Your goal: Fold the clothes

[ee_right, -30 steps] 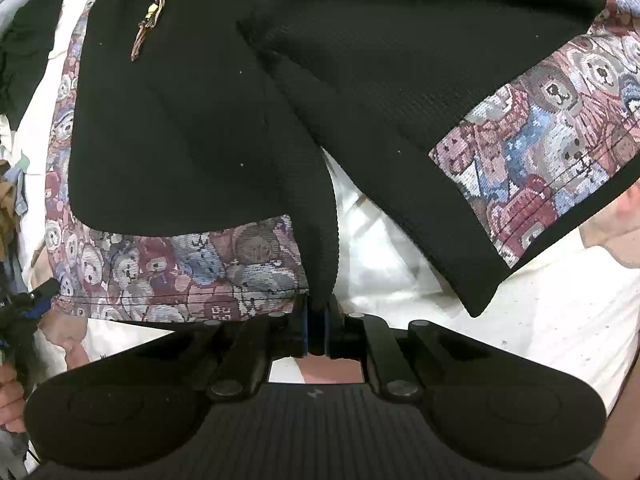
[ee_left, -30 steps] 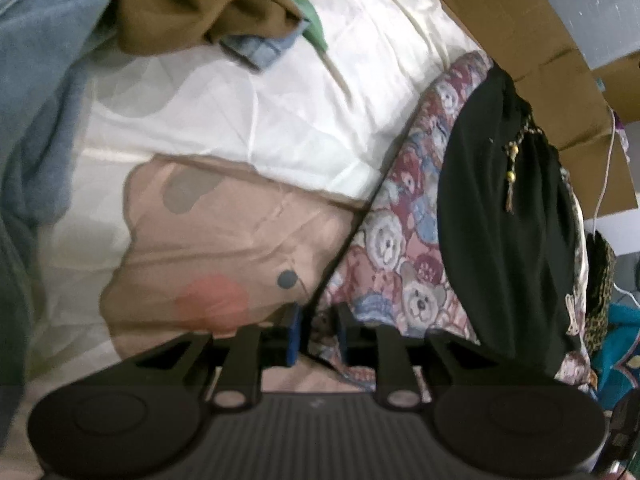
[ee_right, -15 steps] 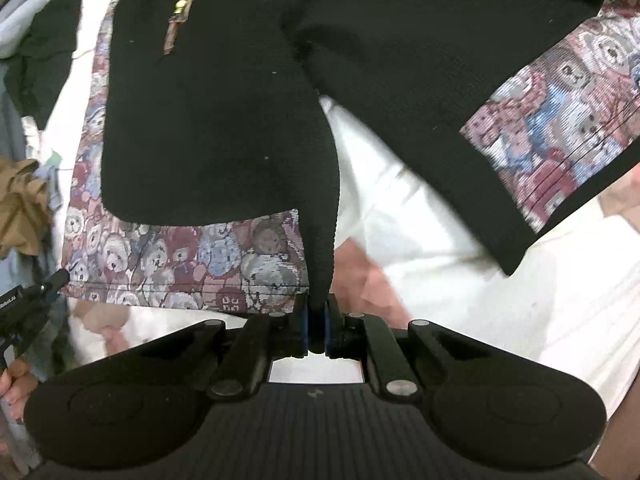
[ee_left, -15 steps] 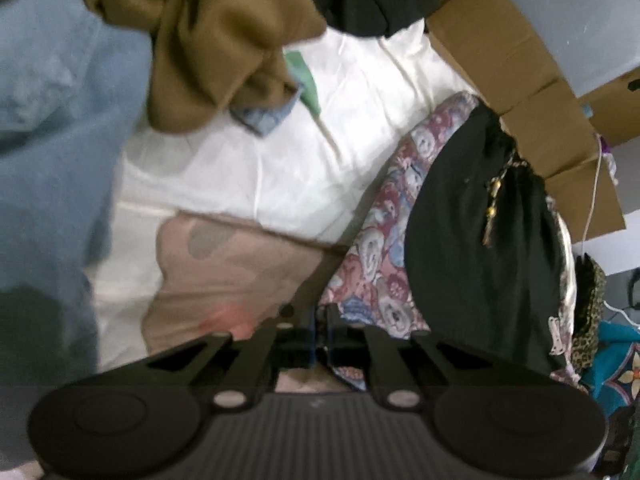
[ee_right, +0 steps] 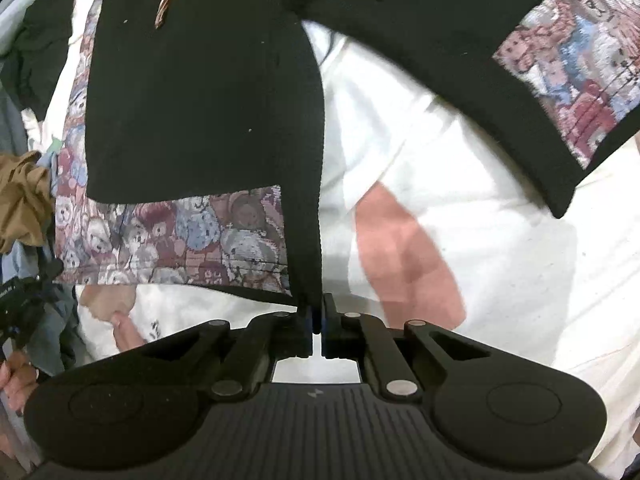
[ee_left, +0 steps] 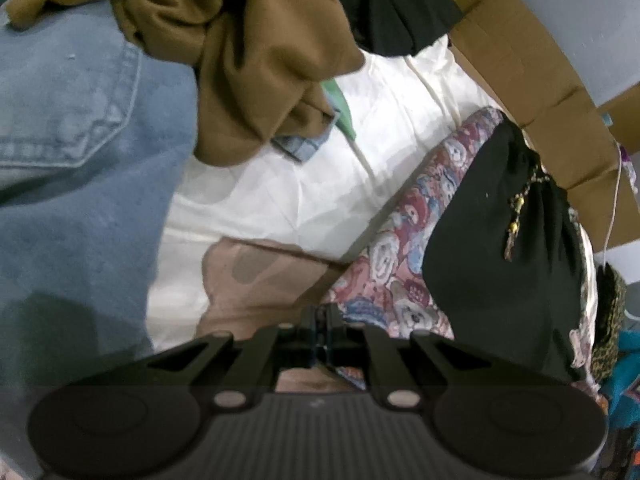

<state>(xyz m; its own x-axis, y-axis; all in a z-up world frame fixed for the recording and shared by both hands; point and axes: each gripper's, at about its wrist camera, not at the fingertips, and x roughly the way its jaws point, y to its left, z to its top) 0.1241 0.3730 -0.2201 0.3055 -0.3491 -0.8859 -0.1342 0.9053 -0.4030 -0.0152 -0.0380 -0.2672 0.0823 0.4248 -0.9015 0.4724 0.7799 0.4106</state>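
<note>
A black top with teddy-bear patterned panels lies across a white sheet, a beaded tassel on its black front. My left gripper is shut on the bear-patterned hem corner, which is lifted a little off the sheet. In the right wrist view the same top hangs from my right gripper, shut on the black edge strip beside the bear hem band. A sleeve with a bear panel spreads to the right. The left gripper and a hand show at that view's left edge.
Blue jeans, a brown garment and a black cloth are piled at the left and back of the sheet. Flattened cardboard lies behind the top. More coloured fabrics sit at the far right.
My left gripper shut on the hem corner and rose, so the pile of clothes fills more of its view. The right gripper stayed shut on the black edge, which has shifted slightly.
</note>
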